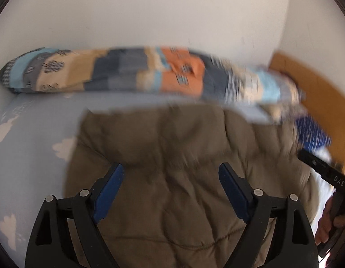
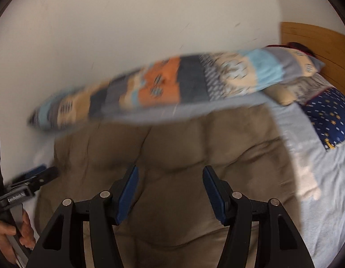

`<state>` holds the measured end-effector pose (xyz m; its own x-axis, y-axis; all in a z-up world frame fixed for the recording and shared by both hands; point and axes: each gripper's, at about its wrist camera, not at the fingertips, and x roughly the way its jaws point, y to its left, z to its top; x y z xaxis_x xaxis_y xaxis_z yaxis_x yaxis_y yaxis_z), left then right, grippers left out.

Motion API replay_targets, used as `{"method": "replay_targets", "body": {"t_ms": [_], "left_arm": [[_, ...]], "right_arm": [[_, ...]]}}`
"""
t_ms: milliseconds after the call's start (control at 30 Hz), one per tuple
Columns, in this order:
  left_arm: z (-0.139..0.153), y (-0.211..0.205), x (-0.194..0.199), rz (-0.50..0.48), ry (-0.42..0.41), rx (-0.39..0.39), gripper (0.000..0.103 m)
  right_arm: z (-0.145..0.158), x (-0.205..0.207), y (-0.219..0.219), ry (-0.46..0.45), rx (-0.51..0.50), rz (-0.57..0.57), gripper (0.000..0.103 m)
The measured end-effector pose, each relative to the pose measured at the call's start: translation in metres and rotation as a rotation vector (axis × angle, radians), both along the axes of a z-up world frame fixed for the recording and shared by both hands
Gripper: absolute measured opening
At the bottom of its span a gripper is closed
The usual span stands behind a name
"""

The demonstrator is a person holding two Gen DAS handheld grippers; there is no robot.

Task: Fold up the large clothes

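Note:
A large brown quilted jacket [image 1: 172, 160] lies spread on a bed and fills the lower middle of both views; it also shows in the right wrist view [image 2: 183, 156]. My left gripper [image 1: 171, 174] hovers over it, open and empty, blue pads wide apart. My right gripper [image 2: 170, 176] is also open and empty above the jacket. The right gripper's body shows at the right edge of the left wrist view [image 1: 324, 172]. The left gripper shows at the left edge of the right wrist view [image 2: 32, 178]. Both views are motion-blurred.
A long patchwork pillow [image 1: 139, 71] lies along the white wall [image 1: 150, 11] behind the jacket. The light blue sheet [image 1: 27, 134] has cloud prints. A navy starred pillow [image 2: 328, 116] and a wooden headboard [image 2: 317, 40] are at the right.

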<state>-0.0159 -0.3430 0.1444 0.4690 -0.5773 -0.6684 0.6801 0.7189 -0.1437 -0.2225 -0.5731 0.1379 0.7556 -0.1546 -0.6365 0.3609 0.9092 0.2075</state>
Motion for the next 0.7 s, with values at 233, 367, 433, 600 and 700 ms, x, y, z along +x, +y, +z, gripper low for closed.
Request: {"method": "replay_targets", "body": {"t_ms": [233,367,433,600,700], "left_arm": [[-0.054,-0.016,0.011,0.008,0.07,0.124,0.088],[-0.07,-0.017,0.018,0.001,0.073,0.137,0.092],[-0.077,-0.018,0.021,0.008,0.082,0.138,0.093],[-0.082,-0.02,0.025,0.016,0.08,0.142,0.094],[-0.078,-0.019,0.022,0.023,0.068,0.136,0.094]], "right_arm": [[-0.067,0.047,0.015,0.235,-0.085,0.027,0.069],[-0.084,0.048,0.006,0.25,-0.039,0.036,0.069],[-0.09,0.049,0.005,0.256,-0.038,0.042,0.069],[-0.092,0.049,0.003,0.255,-0.051,0.04,0.069],[-0.084,0.047,0.008,0.248,-0.075,0.037,0.07]]}}
